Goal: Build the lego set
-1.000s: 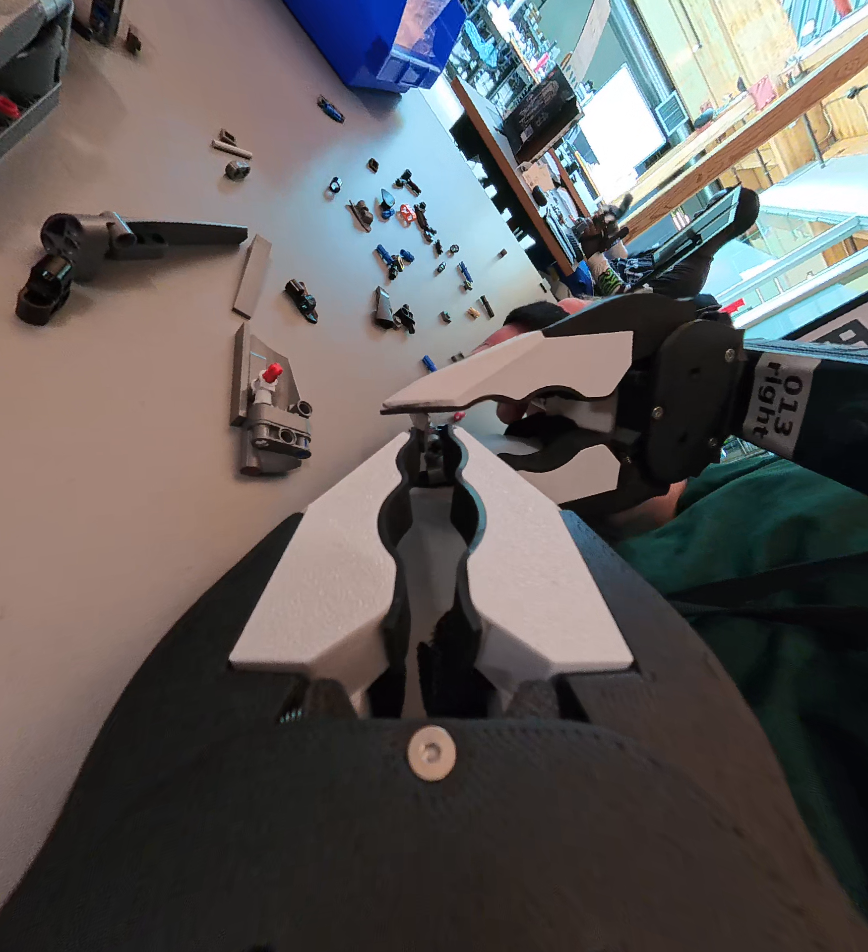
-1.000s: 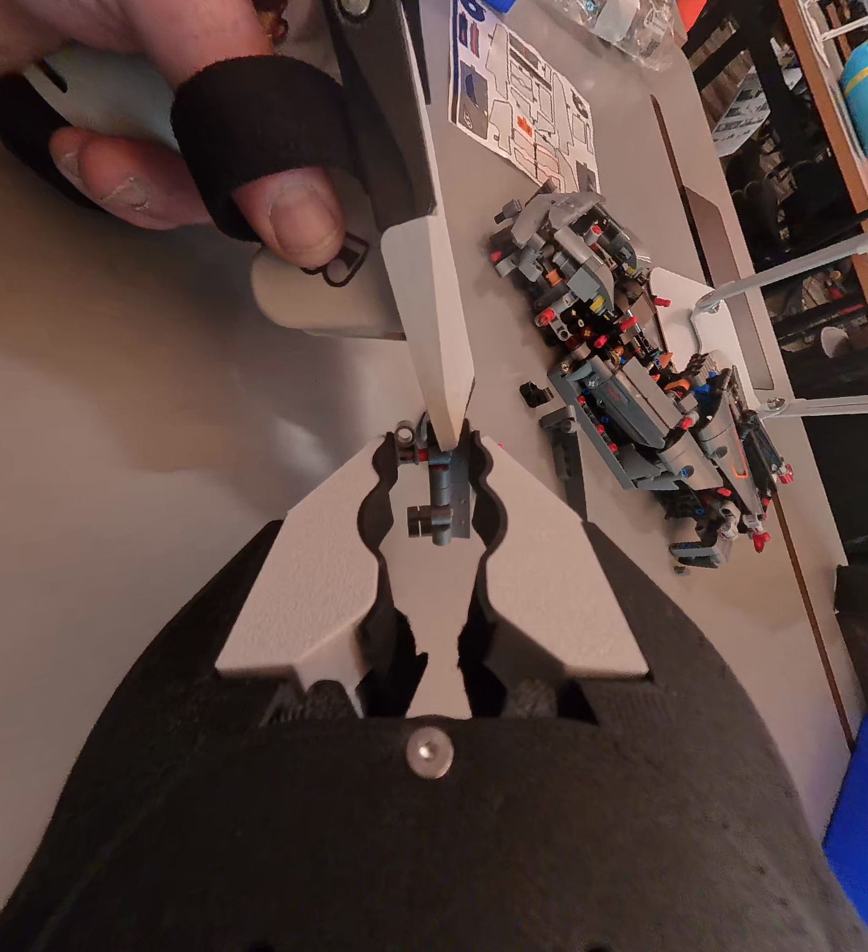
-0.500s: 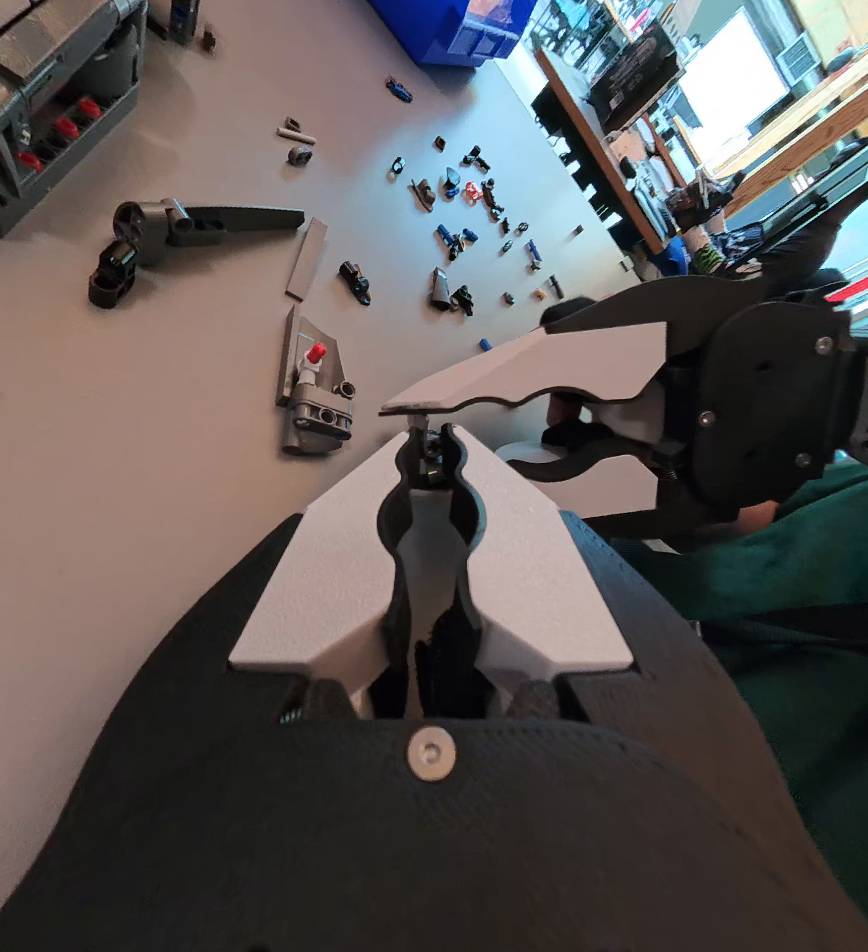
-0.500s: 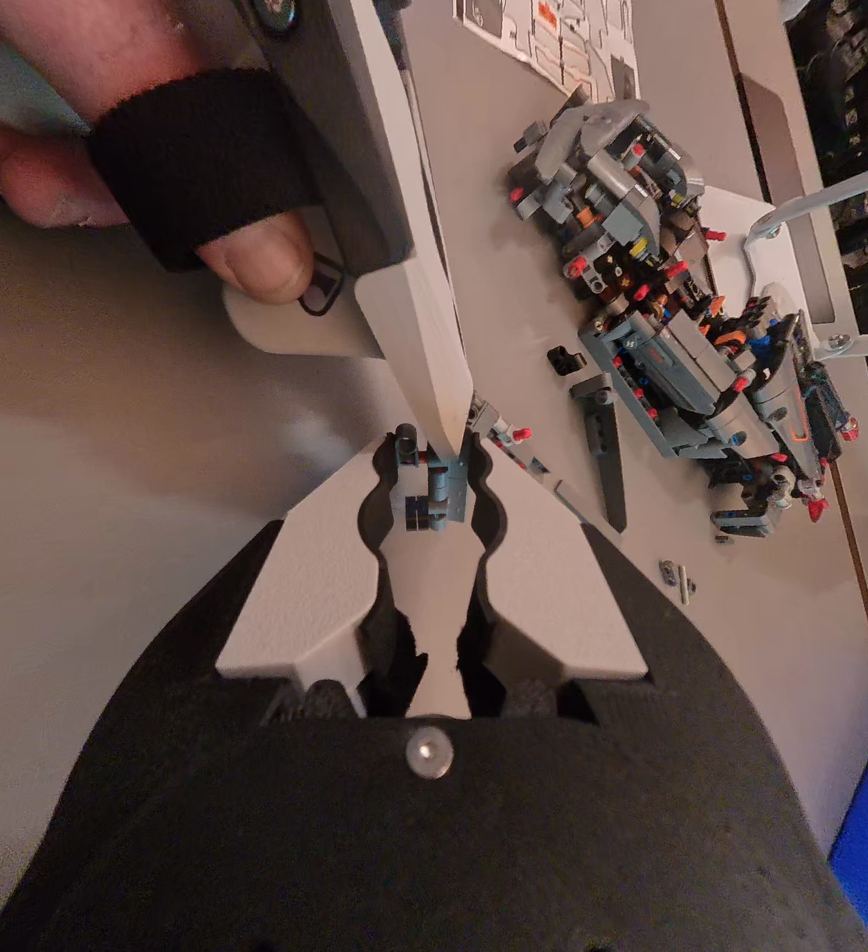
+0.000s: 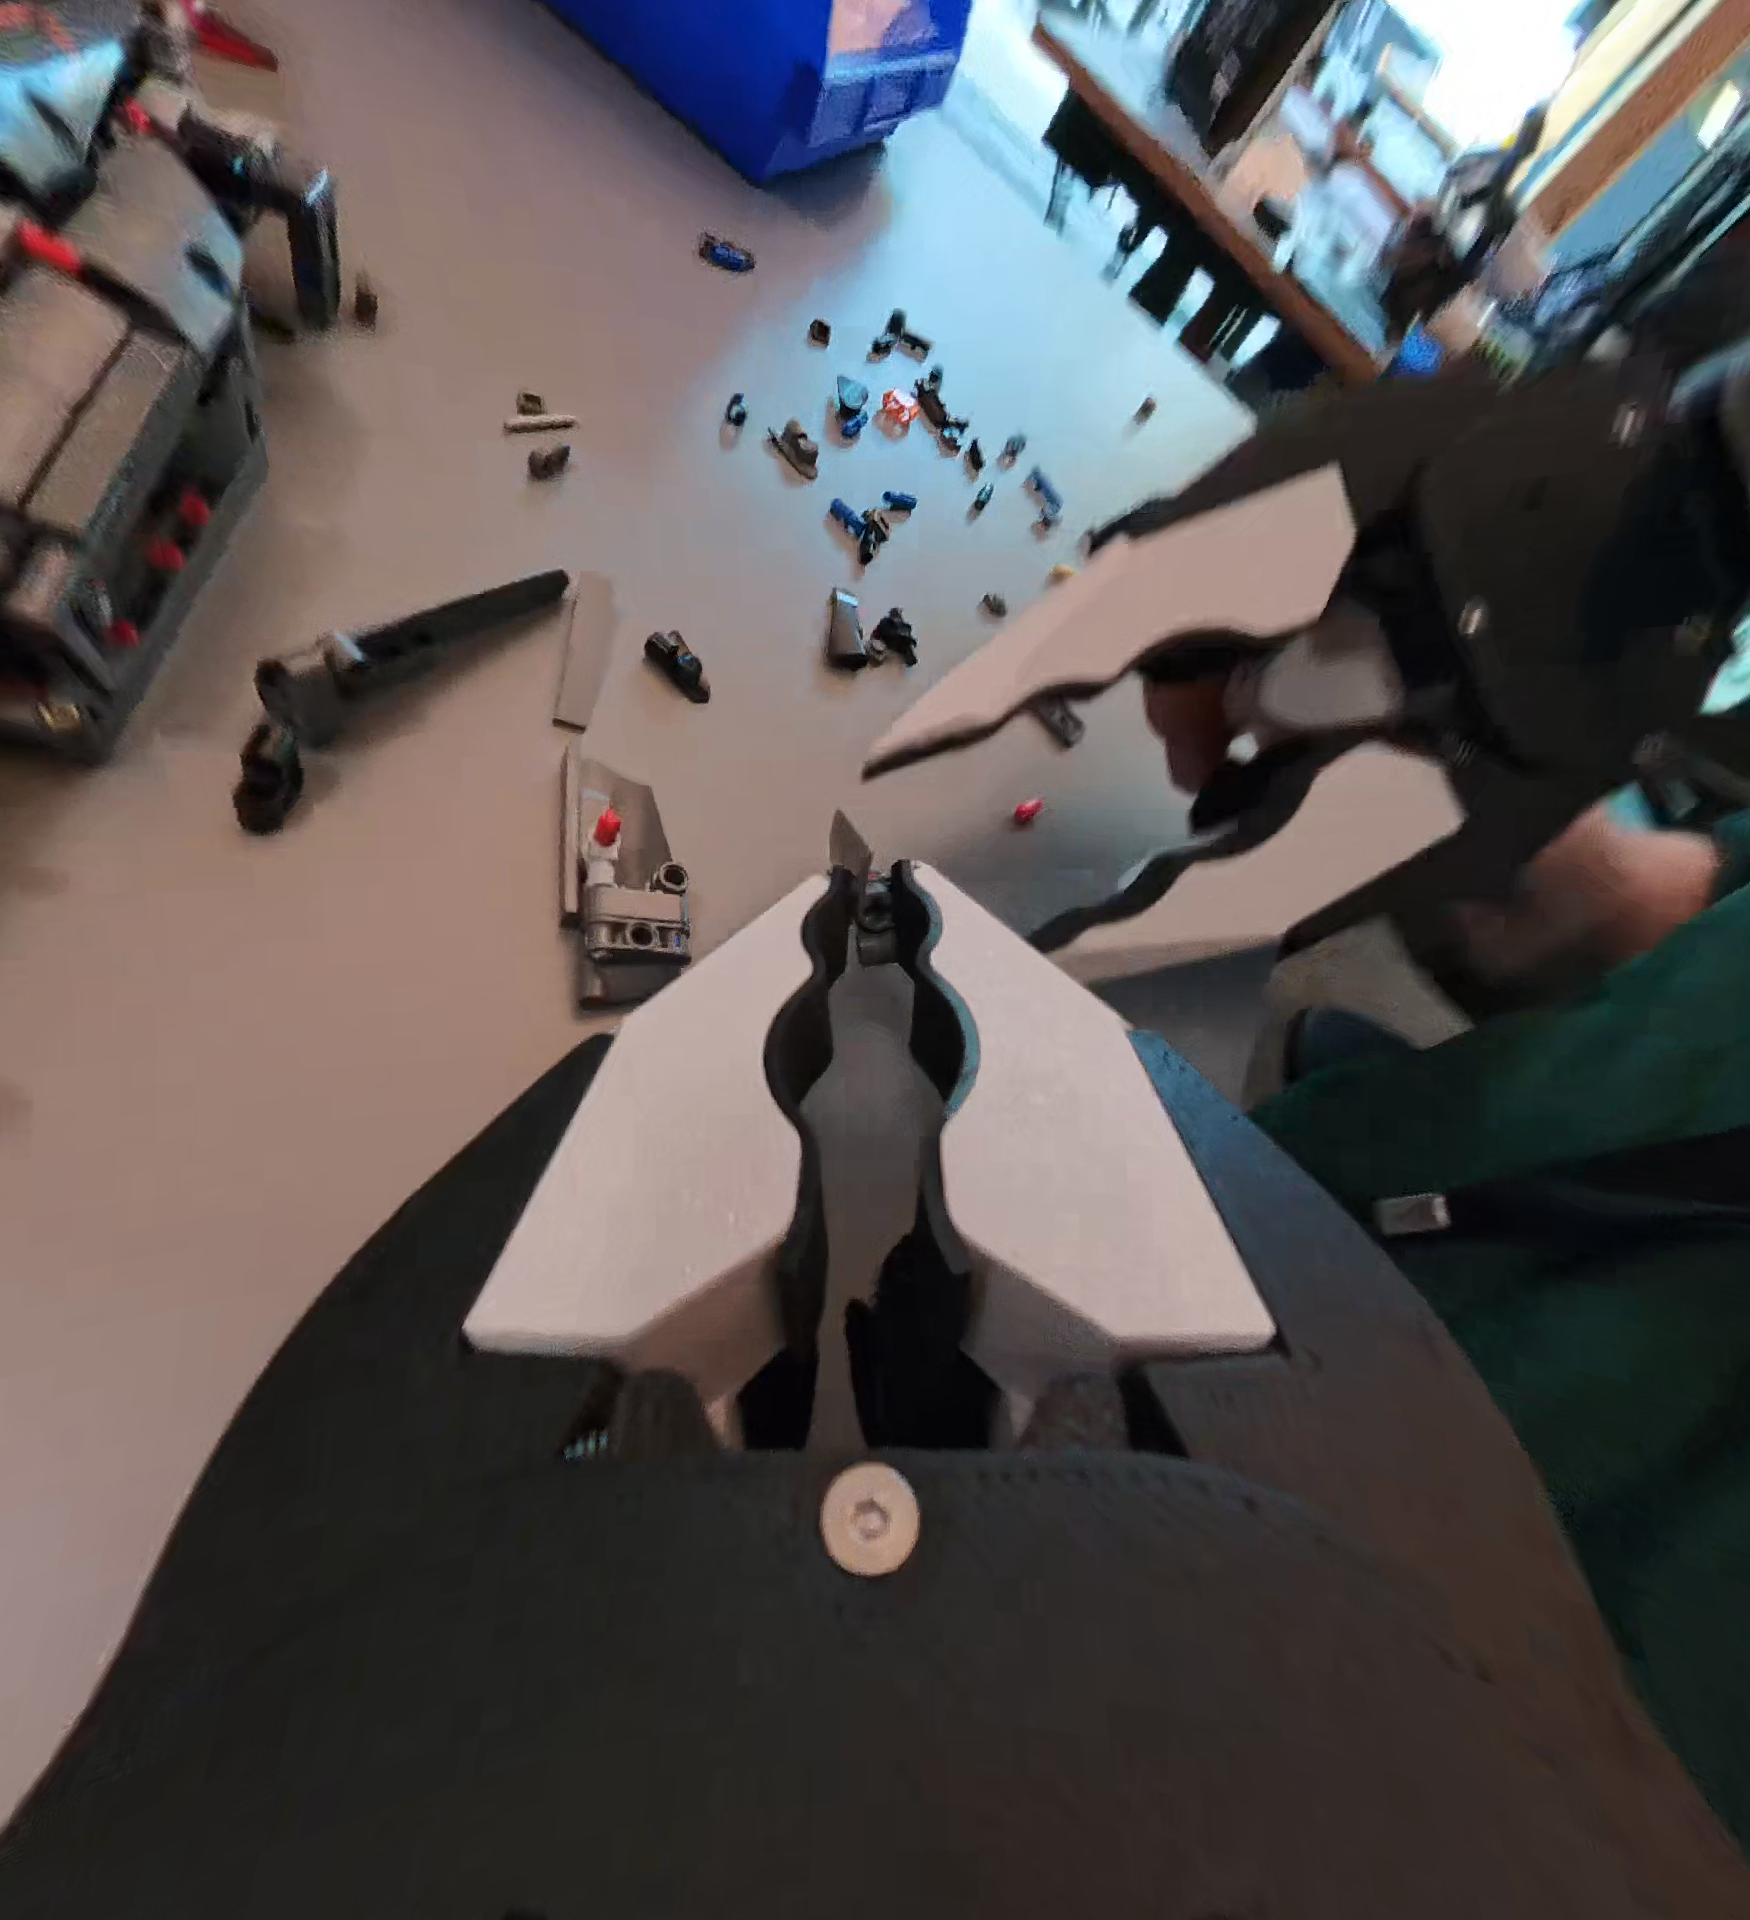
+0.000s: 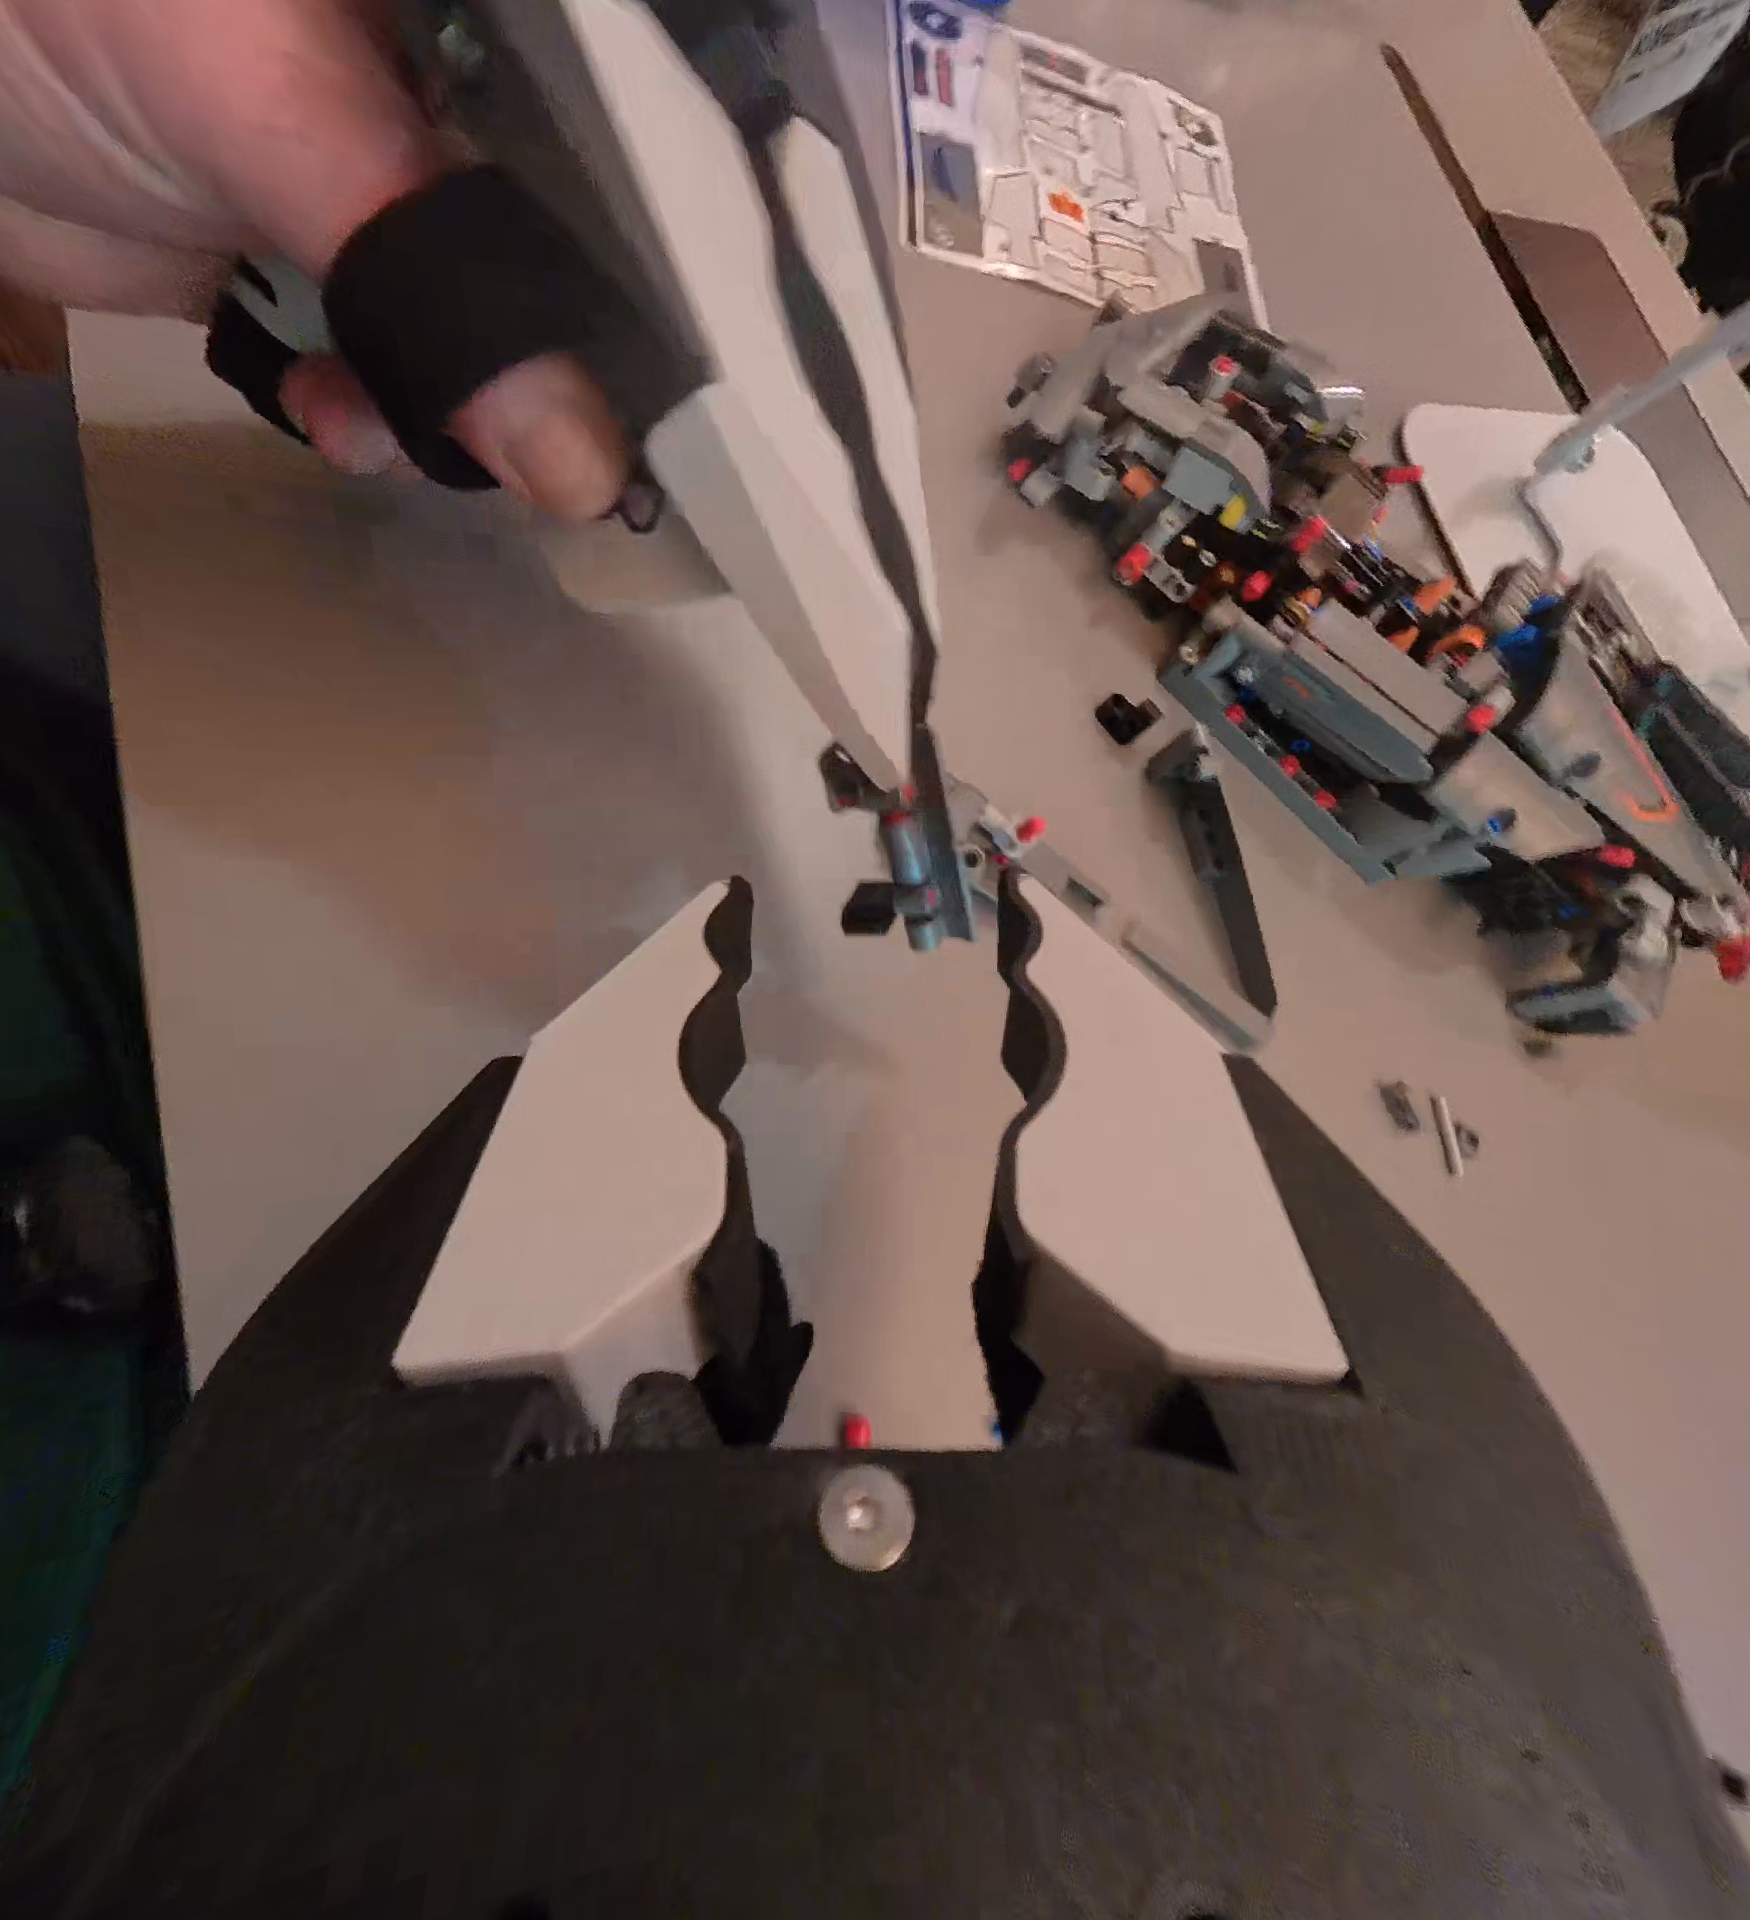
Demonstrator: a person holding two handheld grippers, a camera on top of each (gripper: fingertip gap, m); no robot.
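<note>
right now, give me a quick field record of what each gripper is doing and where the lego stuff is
left gripper: shut on the small grey sub-assembly, held at its fingers' tips
right gripper: open, holding nothing, its tips flanking that sub-assembly's lower end
large model: on the table, partly built
loose parts: scattered on the table
instruction sheet: flat beyond the model

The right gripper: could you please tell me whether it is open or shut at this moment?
Open. In the right wrist view the right gripper shows a wide gap between its fingers, with nothing between them; the small grey lego assembly hangs from the left gripper.
</note>
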